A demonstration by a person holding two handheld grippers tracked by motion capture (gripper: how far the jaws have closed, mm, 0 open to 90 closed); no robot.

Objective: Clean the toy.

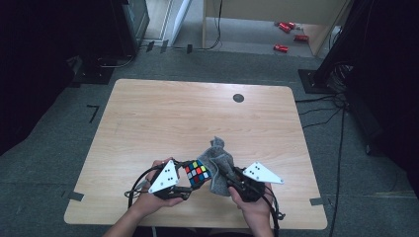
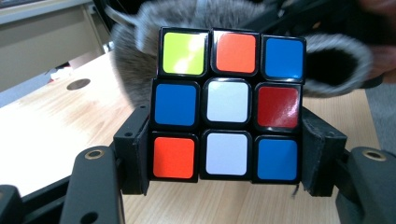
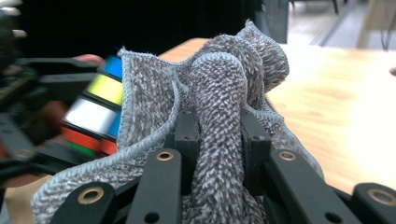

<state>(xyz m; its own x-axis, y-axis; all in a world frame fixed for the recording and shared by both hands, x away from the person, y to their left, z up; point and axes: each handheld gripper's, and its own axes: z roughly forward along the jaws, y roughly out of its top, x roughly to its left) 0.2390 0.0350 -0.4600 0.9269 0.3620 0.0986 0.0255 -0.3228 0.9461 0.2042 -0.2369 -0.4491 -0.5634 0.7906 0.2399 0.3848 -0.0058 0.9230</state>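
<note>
- My left fingers [image 2: 226, 154] clamp the puzzle cube [image 2: 227, 105] by its two side faces, low on the bottom row, and hold it up off the desk [image 2: 56, 135].
- My right fingers [image 3: 218, 140] pinch a bunched fold of the grey cloth [image 3: 219, 84]; the rest of it spills over and around them.
- In the high view the cube [image 1: 196, 174] sits between my two hands, with the left fingers [image 1: 184, 183] just beside it and the cloth [image 1: 220, 165] pressed against its right side.
- So the cube lies to the left of my right fingers [image 1: 228, 178], and its near face is already against the cloth's edge, as the right gripper view shows [image 3: 100, 107].
- My read: the next wipe runs across that face, with the left hand holding steady and the right hand doing the travelling.
- Both are close to the desk's near edge [image 1: 197, 219].
</note>
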